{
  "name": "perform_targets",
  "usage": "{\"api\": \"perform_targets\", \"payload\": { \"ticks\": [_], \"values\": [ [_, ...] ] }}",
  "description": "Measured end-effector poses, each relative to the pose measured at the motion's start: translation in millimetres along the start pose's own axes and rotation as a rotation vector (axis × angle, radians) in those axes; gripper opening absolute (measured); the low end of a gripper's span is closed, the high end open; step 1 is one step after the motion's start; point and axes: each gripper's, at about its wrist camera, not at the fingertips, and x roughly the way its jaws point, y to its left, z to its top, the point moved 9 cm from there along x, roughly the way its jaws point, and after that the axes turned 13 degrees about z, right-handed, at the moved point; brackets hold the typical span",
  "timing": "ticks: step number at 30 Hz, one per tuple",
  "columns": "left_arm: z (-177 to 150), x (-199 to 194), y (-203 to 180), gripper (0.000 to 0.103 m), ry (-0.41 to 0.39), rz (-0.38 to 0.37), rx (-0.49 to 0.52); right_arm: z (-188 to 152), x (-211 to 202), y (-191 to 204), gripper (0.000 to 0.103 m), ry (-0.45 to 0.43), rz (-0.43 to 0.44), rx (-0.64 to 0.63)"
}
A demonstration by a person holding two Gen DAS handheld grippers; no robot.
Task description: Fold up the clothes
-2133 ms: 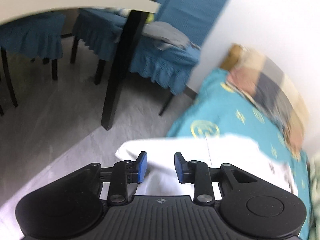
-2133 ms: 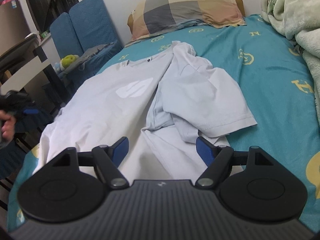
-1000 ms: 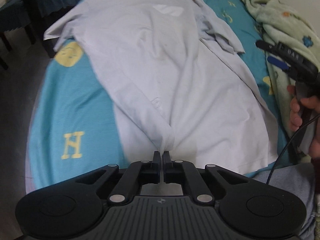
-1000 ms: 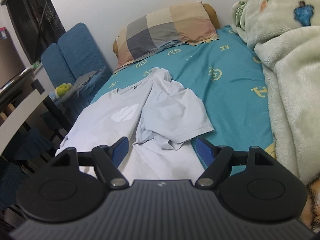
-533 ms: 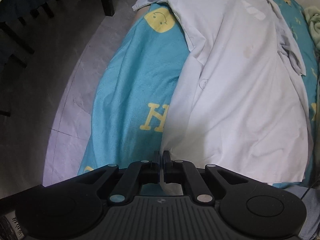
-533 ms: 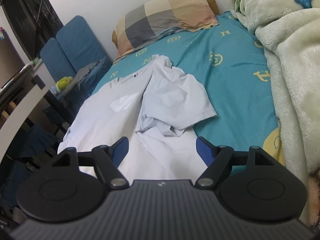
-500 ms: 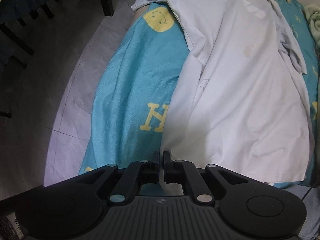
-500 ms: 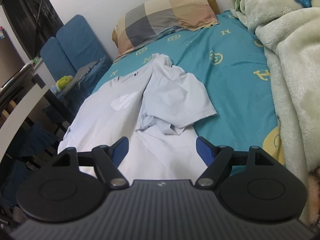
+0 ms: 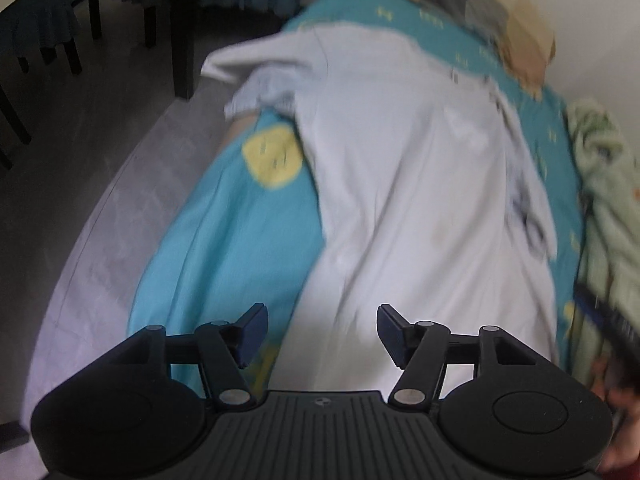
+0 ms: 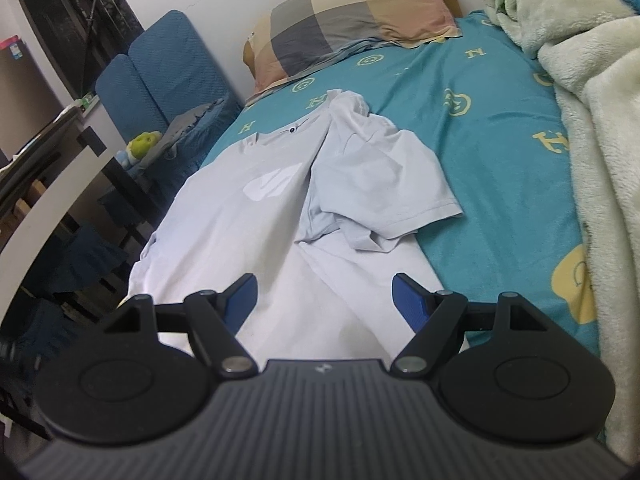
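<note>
Pale grey short-sleeved T-shirt [image 10: 256, 220] lies lengthwise on bed with teal patterned sheet [image 10: 500, 152], collar toward checked pillow [image 10: 352, 28] at head end; one sleeve folded in over chest, other sleeve hangs off left edge of bed. Left gripper [image 9: 318, 330] spread wide, holds nothing, above hem at foot edge; view blurred. Right gripper [image 10: 324, 298] spread wide, empty, over lower hem. Cream fleece blanket [image 10: 596, 160] along right edge
</note>
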Motion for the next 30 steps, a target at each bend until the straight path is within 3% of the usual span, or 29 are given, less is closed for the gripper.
{"api": "perform_targets", "payload": {
  "ticks": [3, 6, 10, 12, 16, 19, 25, 30],
  "values": [
    [37.2, 32.4, -12.5, 0.063, -0.078, -0.025, -0.106, -1.0, 6.2, -1.2, 0.076, 0.011, 0.002, 0.005],
    [53.5, 76.7, -9.4, 0.059, -0.083, -0.059, -0.202, -2.3, 10.5, -3.5, 0.076, 0.016, 0.006, 0.022],
    [68.4, 103.3, -13.6, 0.058, -0.090, -0.095, -0.220, 2.8, 17.4, -1.3, 0.076, 0.004, 0.030, 0.040],
    [70.3, 112.7, -15.5, 0.051, -0.107, -0.129, -0.206, 8.2, 22.9, -0.1, 0.076, -0.009, 0.017, 0.015],
    [70.1, 128.7, -27.6, 0.002, -0.101, -0.148, -0.139, 13.4, 33.8, -3.7, 0.076, -0.018, -0.020, -0.017],
    [73.4, 126.3, -28.1, 0.002, -0.133, -0.116, -0.099, 6.4, 40.4, -8.3, 0.076, 0.009, -0.013, 0.019],
    [92.7, 119.3, 4.7, 0.002, -0.222, -0.009, -0.118, 0.3, 45.6, -7.9, 0.076, 0.031, -0.013, 0.018],
    [86.6, 132.0, 20.3, 0.004, -0.184, 0.016, -0.115, -2.9, 48.0, -6.8, 0.076, 0.048, -0.017, 0.001]
  ]
}}
